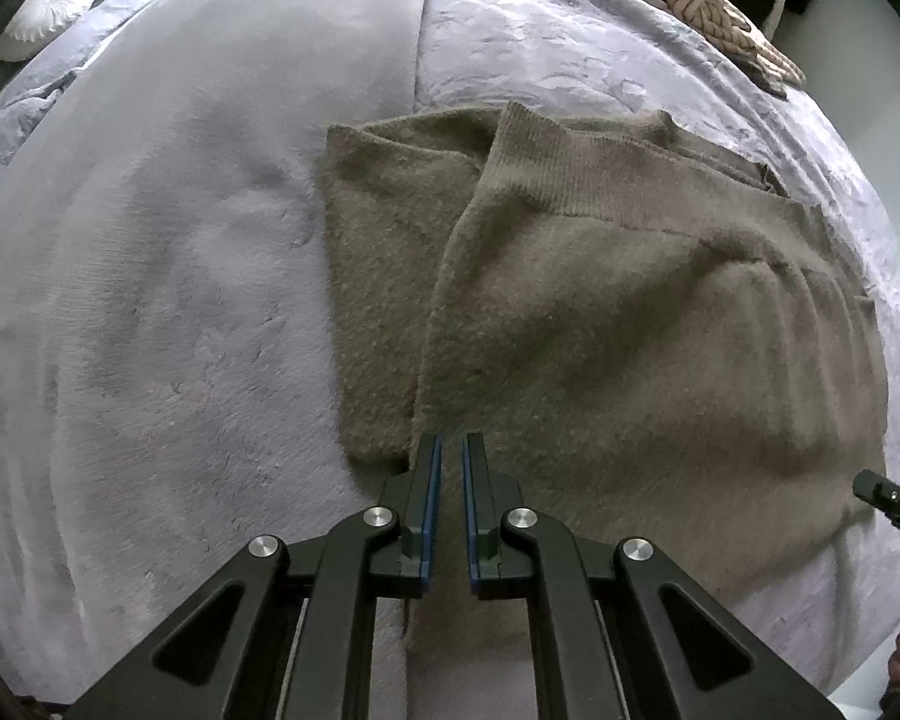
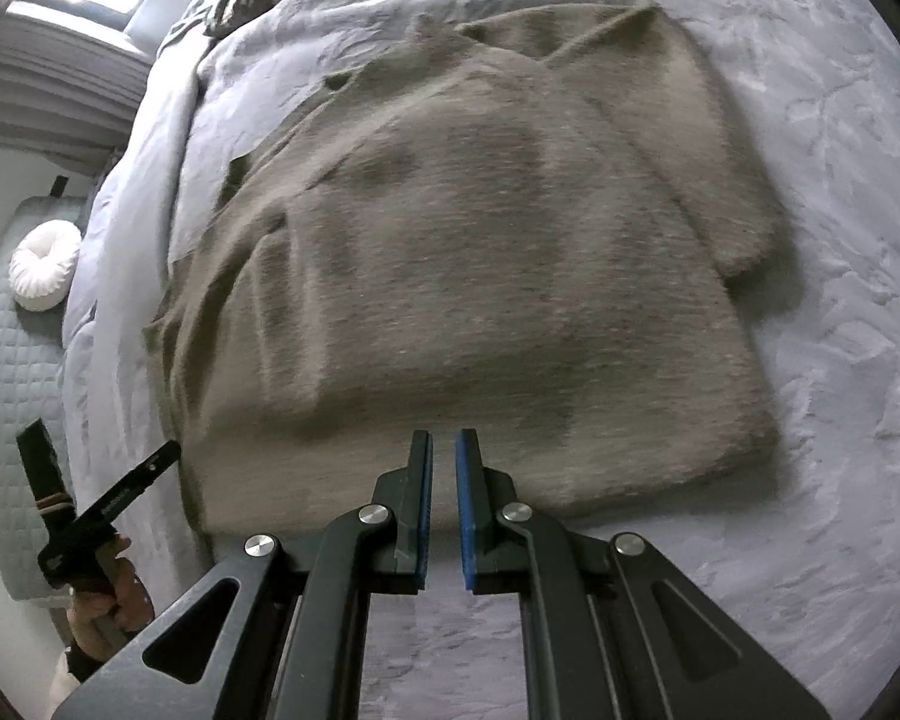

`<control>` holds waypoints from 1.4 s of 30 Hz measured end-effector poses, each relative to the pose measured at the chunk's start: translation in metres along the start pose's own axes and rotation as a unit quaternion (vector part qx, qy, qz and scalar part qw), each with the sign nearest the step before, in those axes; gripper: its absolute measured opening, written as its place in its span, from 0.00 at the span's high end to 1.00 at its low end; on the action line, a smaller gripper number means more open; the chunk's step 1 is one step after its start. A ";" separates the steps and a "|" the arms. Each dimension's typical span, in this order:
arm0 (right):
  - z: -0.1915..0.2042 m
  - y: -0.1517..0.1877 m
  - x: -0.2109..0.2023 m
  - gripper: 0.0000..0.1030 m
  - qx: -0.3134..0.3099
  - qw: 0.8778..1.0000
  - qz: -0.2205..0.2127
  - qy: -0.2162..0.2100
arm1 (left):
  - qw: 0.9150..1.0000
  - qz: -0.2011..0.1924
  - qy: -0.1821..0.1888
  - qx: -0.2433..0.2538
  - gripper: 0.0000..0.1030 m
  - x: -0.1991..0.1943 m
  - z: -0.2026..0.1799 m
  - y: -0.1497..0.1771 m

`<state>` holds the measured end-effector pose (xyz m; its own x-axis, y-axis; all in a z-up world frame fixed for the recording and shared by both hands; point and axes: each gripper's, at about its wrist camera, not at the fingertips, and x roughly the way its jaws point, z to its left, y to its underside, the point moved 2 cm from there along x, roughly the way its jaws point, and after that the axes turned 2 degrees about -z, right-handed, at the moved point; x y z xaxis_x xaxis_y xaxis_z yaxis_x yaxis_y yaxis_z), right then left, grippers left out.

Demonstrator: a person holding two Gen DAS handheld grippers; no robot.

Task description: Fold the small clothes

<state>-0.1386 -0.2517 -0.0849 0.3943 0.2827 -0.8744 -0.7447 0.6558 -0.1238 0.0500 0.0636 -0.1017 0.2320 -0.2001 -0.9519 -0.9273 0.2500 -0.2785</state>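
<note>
A fuzzy taupe knit sweater (image 1: 600, 324) lies partly folded on a lilac bedspread (image 1: 150, 300), one sleeve with a ribbed cuff laid across its body. My left gripper (image 1: 451, 447) hovers over the sweater's near left edge, jaws a narrow gap apart, holding nothing. In the right wrist view the same sweater (image 2: 480, 252) lies flat with a short sleeve sticking out right. My right gripper (image 2: 444, 441) hovers at the sweater's near hem, jaws slightly apart and empty. The left gripper (image 2: 99, 510) shows at the lower left, in a hand.
A white round cushion (image 1: 48, 9) sits at the far left. A striped beige and brown fabric (image 1: 714, 6) is bunched at the far right of the bed. A grey quilted surface (image 2: 6, 396) lies beside the bed. The right gripper's tip (image 1: 888, 498) pokes in at right.
</note>
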 end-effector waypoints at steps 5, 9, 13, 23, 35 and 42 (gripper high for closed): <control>0.016 0.003 0.006 0.91 -0.011 1.000 0.007 -0.012 | 1.000 -0.005 -0.006 -0.011 0.43 -0.006 0.004 0.003; 0.027 0.008 0.011 0.90 -0.014 1.000 0.011 -0.018 | 0.999 -0.031 -0.025 -0.019 0.01 -0.017 0.010 0.005; 0.041 0.013 0.019 0.68 -0.020 0.999 0.019 -0.025 | 0.998 -0.034 -0.025 -0.038 0.01 -0.021 0.019 0.007; 0.081 0.033 0.032 0.47 -0.057 0.996 0.044 -0.050 | 0.995 0.002 -0.064 -0.081 0.01 -0.011 0.047 0.011; 0.125 0.055 0.068 0.47 -0.054 0.989 0.091 -0.103 | 0.996 0.009 -0.059 -0.073 0.01 -0.009 0.053 0.017; 0.140 0.062 0.084 0.47 -0.031 0.985 0.106 -0.128 | 0.996 0.012 -0.050 -0.079 0.01 -0.009 0.068 0.018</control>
<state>-0.0765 -0.0897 -0.1001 0.3429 0.5823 -0.7371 -0.8537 0.5206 0.0142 0.0509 0.1341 -0.1066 0.2309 -0.0982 -0.9680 -0.9654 0.1005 -0.2405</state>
